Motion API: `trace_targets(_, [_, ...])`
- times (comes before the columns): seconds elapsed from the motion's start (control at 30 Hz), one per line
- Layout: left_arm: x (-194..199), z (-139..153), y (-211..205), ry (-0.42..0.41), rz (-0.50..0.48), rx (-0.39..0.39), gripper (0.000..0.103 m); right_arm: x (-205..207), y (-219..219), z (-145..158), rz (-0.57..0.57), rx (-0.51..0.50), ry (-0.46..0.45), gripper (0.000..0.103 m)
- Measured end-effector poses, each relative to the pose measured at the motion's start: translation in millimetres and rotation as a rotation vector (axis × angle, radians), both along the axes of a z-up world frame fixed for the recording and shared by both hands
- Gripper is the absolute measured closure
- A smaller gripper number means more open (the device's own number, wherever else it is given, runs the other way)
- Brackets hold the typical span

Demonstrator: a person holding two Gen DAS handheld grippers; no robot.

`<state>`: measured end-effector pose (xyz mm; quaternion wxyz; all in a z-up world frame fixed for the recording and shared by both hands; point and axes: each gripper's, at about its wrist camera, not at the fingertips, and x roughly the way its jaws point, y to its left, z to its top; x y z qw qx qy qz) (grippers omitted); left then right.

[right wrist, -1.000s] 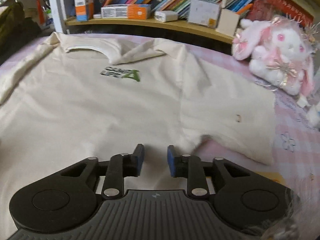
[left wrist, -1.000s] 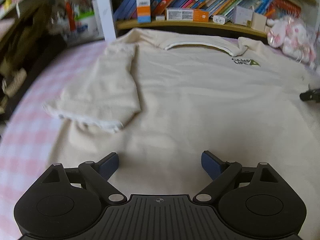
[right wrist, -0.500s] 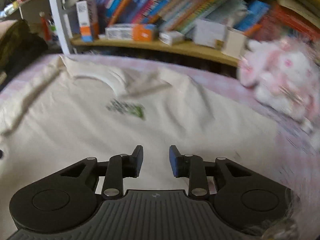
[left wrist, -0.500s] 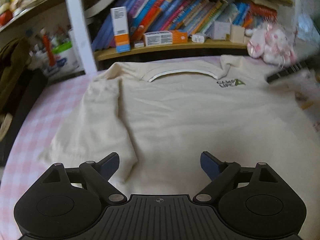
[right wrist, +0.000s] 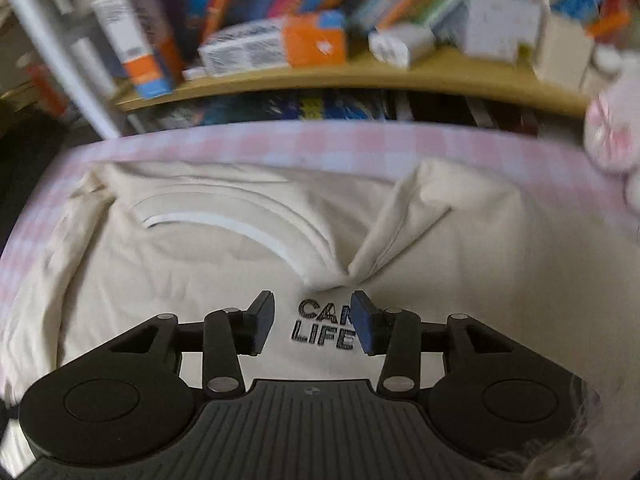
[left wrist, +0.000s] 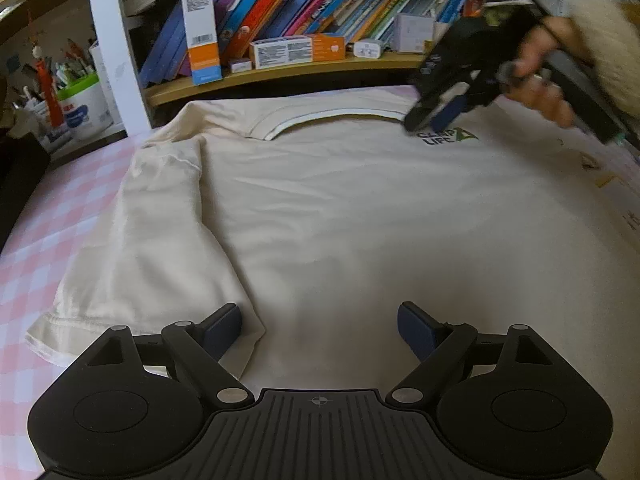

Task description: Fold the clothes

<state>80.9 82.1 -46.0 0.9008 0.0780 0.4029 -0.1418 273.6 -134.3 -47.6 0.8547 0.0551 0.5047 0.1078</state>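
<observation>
A cream T-shirt (left wrist: pixel 360 216) lies flat, front up, on a pink checked cloth, collar (left wrist: pixel 328 116) toward the bookshelf. Its left sleeve (left wrist: pixel 160 240) is folded in over the body. My left gripper (left wrist: pixel 320 326) is open and empty, low over the shirt beside the sleeve hem. My right gripper (right wrist: pixel 313 318) is open and empty, just above the "CAMP LIFE" print (right wrist: pixel 324 326), close to the collar (right wrist: pixel 240 228) and a raised fold at the shoulder (right wrist: pixel 400 224). It also shows in the left wrist view (left wrist: pixel 444 110), held by a hand.
A wooden shelf (left wrist: pixel 280 72) with books and boxes stands right behind the collar. A pink plush toy (right wrist: pixel 612 136) sits at the far right. A tub with pens (left wrist: pixel 80 108) stands at the far left. The pink checked cloth (left wrist: pixel 36 240) lies bare on the left.
My right gripper has moved forward from the shirt's right side to the collar and print, and its jaws have opened wider. My left gripper drew back toward the hem side and stayed open.
</observation>
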Motion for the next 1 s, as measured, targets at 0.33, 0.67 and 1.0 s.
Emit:
trace_targets(0.33, [27, 27, 20, -0.016, -0.076, -0.060, 0.026, 55, -16, 37, -0.120, 0.005, -0.284, 0.066])
trace_targets(0.67, [166, 36, 41, -0.009, -0.134, -0.120, 0.087, -32, -9, 12, 0.043, -0.228, -0.264, 0.070])
trace_targets(1.0, [292, 51, 78, 0.021, 0.174, -0.261, 0.080, -109, -5, 3, 0.079, -0.294, -0.243, 0.068])
